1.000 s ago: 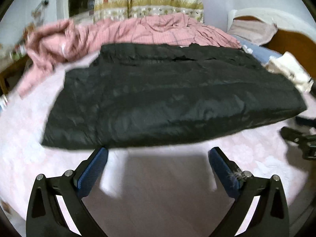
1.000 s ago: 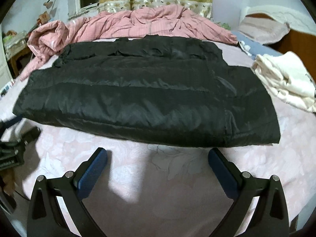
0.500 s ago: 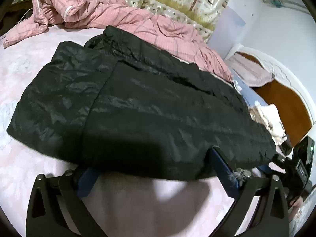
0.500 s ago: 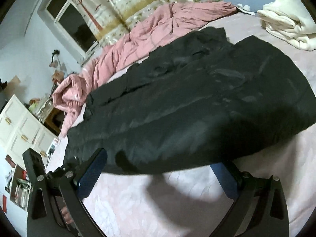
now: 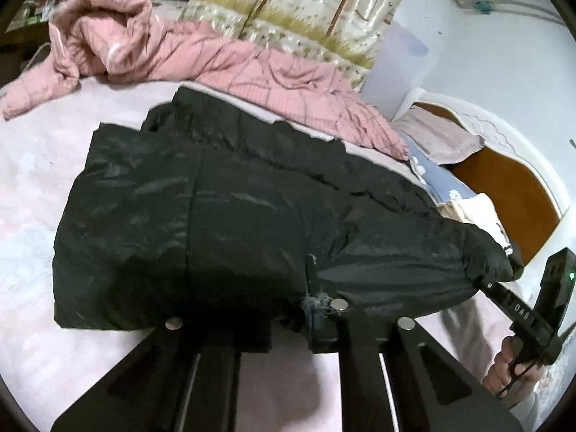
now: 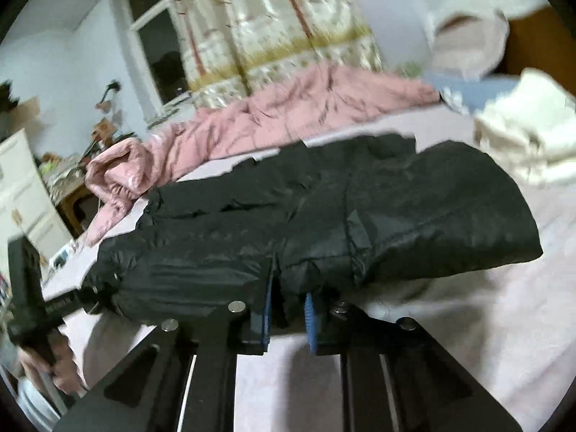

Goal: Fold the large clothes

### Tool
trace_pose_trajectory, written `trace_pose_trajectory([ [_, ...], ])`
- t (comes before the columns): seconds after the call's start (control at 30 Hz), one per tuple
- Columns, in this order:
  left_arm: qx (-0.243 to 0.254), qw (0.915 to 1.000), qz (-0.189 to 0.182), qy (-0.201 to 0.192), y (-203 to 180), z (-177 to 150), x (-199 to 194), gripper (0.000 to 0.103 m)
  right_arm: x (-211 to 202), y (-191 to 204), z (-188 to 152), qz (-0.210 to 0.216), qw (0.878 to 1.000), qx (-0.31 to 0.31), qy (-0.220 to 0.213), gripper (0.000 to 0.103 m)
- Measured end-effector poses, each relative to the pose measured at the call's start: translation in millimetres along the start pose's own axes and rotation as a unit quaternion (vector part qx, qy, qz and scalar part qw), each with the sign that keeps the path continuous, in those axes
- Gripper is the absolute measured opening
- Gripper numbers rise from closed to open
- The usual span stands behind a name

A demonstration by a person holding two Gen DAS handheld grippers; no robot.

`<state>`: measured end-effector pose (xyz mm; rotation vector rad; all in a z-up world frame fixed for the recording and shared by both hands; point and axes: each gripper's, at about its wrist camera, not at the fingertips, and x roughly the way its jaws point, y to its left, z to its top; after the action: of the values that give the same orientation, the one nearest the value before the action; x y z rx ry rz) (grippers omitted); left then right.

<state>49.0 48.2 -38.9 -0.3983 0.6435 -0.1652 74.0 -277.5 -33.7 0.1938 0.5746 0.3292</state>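
Note:
A large black padded jacket [image 5: 223, 223] lies folded across the pale pink bed. My left gripper [image 5: 288, 320] is shut on its near edge, with fabric bunched between the pads. My right gripper [image 6: 288, 309] is shut on the near edge further right, its blue pads [image 6: 309, 318] pinching a fold of the jacket [image 6: 396, 223], which is lifted and puckered there. In the left wrist view the right gripper [image 5: 504, 295] shows at the jacket's right end. In the right wrist view the left gripper [image 6: 54, 306] shows at its left end.
A crumpled pink quilt [image 5: 223, 61] lies along the far side of the bed. Folded cream clothes [image 6: 525, 133] sit at the right, near pillows [image 5: 442, 136] and a wooden headboard [image 5: 511, 187]. A white cabinet [image 6: 21, 194] stands at the left.
Both grippers moved forward to the jacket's near edge and closed on it. The edge is now bunched and slightly raised.

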Motion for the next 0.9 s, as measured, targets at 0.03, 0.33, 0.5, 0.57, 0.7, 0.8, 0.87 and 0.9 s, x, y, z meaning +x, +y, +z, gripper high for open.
trace_pose_trajectory([
  [0.03, 0.01, 0.9999, 0.006, -0.004, -5.2, -0.8, -8.6, 0.01, -13.1, 5.5, -3.9, 0.004, 1.0, -0.01, -0.007, 0.015],
  [0.33, 0.07, 0.9968, 0.038, 0.001, -29.6, -21.3, -69.4, 0.013, -87.0, 34.8, -23.4, 0.006, 0.998, -0.056, -0.042, 0.015],
  [0.5, 0.101, 0.9933, 0.047, -0.029, -45.7, 26.5, -63.1, 0.027, -76.4, 33.9, 19.4, -0.017, 0.997, -0.057, -0.044, 0.016],
  [0.57, 0.122, 0.9902, 0.055, -0.04, -51.6, 51.7, -46.3, 0.029, -59.2, 30.5, 46.8, -0.025, 0.998, -0.043, -0.039, 0.016],
  [0.7, 0.118, 0.991, 0.055, -0.032, -44.5, 106.2, 9.1, 0.036, 0.3, 22.9, 102.8, -0.027, 0.999, -0.017, -0.03, 0.019],
  [0.8, 0.095, 0.9935, 0.056, -0.03, -28.4, 139.1, 54.8, 0.049, 59.8, 11.2, 134.0, -0.045, 0.999, 0.023, -0.001, 0.02],
  [0.87, 0.105, 0.99, 0.091, -0.024, -22.9, 149.1, 79.9, 0.058, 93.8, 8.8, 144.2, -0.065, 0.998, 0.012, 0.004, 0.022],
  [0.9, 0.11, 0.9872, 0.113, -0.025, -18.6, 152.8, 91.9, 0.063, 104.7, 7.6, 145.5, -0.075, 0.997, 0.006, 0.004, 0.025],
])
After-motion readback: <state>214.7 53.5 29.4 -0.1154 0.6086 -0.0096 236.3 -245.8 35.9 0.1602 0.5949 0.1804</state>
